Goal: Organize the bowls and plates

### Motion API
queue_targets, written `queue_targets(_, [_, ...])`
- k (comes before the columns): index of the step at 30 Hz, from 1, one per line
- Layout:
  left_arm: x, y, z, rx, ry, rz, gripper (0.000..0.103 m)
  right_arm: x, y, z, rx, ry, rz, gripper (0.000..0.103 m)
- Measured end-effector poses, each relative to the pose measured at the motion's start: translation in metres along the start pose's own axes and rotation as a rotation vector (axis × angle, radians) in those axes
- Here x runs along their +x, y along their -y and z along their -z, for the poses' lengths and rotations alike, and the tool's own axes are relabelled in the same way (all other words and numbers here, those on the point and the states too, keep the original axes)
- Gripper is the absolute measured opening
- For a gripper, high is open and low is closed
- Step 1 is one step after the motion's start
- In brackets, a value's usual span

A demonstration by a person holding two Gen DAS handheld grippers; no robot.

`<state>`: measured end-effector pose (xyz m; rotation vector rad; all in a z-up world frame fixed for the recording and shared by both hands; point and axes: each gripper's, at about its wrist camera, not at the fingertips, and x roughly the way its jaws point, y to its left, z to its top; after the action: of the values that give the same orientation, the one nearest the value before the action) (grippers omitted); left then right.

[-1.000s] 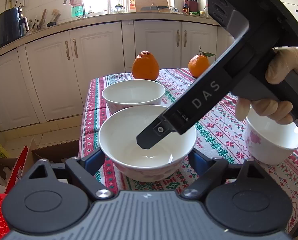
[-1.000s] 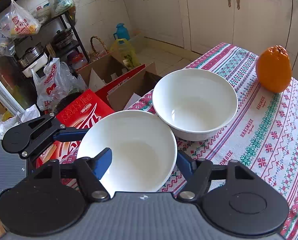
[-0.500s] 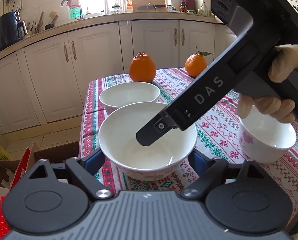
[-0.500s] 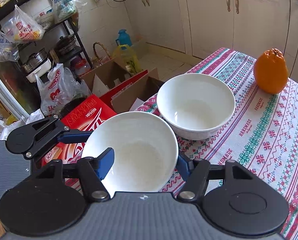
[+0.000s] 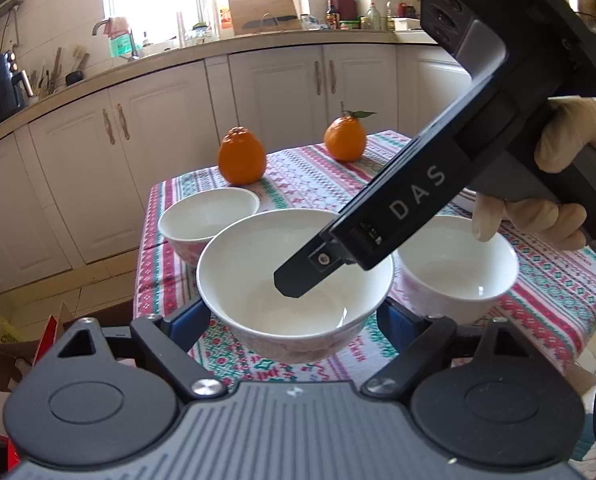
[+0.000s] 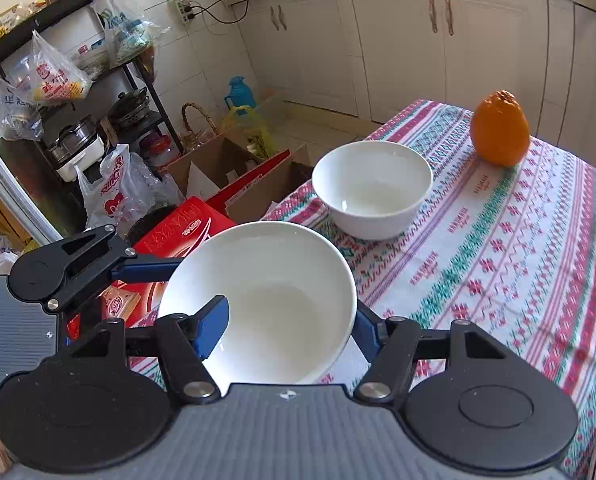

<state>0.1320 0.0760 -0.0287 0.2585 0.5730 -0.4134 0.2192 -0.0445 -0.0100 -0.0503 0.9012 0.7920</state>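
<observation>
both grippers (image 5: 294, 316) (image 6: 286, 324) clamped on lifted bowl (image 5: 258, 280)

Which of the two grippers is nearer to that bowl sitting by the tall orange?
Right. The right gripper, clamped on the lifted bowl, sits just short of the far bowl. The left gripper grips the lifted bowl's opposite side, farther back.

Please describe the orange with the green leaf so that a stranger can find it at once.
Find the table with the red-and-green patterned cloth, and its far end by the white cabinets. In the left wrist view the leafed orange stands right of the other orange. Only it carries a stem and a green leaf.
</observation>
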Motion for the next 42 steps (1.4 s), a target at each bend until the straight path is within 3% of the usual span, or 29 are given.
queue_targets(13, [-0.012, 0.046, -0.016, 0.075, 0.026, 0.086, 0.09, -0.06, 0.008, 0.039, 0.041, 0.044, 0.074, 0.071])
queue_targets(23, [0.006, 0.081, -0.029, 0.126, 0.045, 0.177, 0.09, -0.096, 0.034, 0.064, 0.106, 0.077, 0.166, 0.071])
queue_targets(29, [0.025, 0.087, -0.029, 0.106, 0.002, 0.219, 0.09, -0.097, 0.048, 0.074, 0.14, 0.074, 0.19, 0.071])
queue_targets(42, [0.038, 0.089, -0.024, 0.095, -0.051, 0.22, 0.09, -0.08, 0.059, 0.079, 0.165, 0.04, 0.183, 0.071])
